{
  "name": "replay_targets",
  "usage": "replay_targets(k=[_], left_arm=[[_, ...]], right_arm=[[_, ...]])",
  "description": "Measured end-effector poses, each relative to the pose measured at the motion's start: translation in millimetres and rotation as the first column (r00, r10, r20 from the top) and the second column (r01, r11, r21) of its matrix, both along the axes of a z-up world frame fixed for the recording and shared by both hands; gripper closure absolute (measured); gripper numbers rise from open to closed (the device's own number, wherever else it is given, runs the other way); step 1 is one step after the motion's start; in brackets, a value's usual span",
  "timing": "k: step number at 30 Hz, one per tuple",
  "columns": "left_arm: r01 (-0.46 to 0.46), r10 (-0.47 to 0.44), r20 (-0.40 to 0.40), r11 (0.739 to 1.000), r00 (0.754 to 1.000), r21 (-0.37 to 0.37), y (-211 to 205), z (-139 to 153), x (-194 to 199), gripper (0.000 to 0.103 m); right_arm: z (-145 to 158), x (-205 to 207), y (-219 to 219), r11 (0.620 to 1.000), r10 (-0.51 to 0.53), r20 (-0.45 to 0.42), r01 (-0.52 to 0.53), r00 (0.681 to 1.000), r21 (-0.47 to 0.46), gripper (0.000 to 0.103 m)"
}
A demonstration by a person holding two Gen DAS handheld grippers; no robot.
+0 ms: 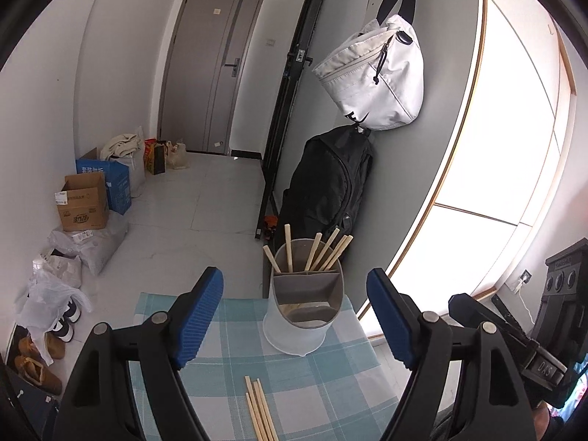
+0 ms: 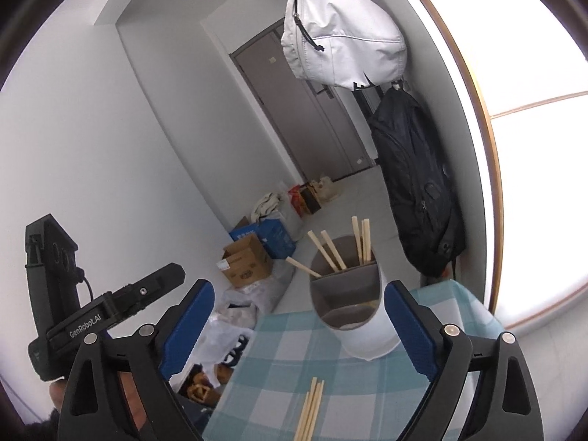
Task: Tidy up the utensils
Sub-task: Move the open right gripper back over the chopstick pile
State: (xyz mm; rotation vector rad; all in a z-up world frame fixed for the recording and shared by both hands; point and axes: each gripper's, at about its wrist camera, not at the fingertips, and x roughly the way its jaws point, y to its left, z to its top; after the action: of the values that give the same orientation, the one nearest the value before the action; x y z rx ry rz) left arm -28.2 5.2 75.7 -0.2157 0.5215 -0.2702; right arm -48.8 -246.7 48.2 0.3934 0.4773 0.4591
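Left wrist view: the left gripper stands with its blue pads spread wide and nothing between them. Ahead, a white utensil holder sits on the far part of the blue checked tablecloth, with several chopsticks upright in its rear compartment. A loose bundle of chopsticks on the cloth lies nearer the camera, apart from the holder. Right wrist view: the right gripper is likewise spread wide and empty, aimed at the holder. A white bag hangs on the wall.
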Motion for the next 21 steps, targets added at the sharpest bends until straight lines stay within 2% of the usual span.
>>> replay_targets(k=[2, 8, 12, 17, 21], left_arm=[[-0.011, 0.011, 0.004, 1.0, 1.0, 0.0, 3, -4, -7, 0.015], [-0.064, 0.063, 0.027, 0.998, 0.998, 0.014, 16, -27, -19, 0.011], [-0.099, 0.1, -0.053, 0.995, 0.994, 0.022, 27, -53, -9, 0.01], [-0.107, 0.107, -0.077, 0.994, 0.991, -0.002, 40, -53, -8, 0.01], [-0.128, 0.131, -0.119, 0.991, 0.984, 0.031, 41, -53, -14, 0.01]], right_arm=[[-4, -7, 6, 1.0, 0.003, 0.007, -0.003, 1.0, -0.029, 0.006], [-22, -19, 20, 0.995, -0.015, -0.017, 0.014, 1.0, -0.1, 0.003], [-28, -22, 34, 0.978, -0.022, -0.052, 0.01, 0.998, -0.209, 0.002], [-22, -24, 52, 0.946, 0.021, -0.081, -0.046, 0.996, -0.322, 0.002], [-31, -20, 62, 0.946, 0.056, -0.149, -0.1, 0.987, -0.309, 0.002]])
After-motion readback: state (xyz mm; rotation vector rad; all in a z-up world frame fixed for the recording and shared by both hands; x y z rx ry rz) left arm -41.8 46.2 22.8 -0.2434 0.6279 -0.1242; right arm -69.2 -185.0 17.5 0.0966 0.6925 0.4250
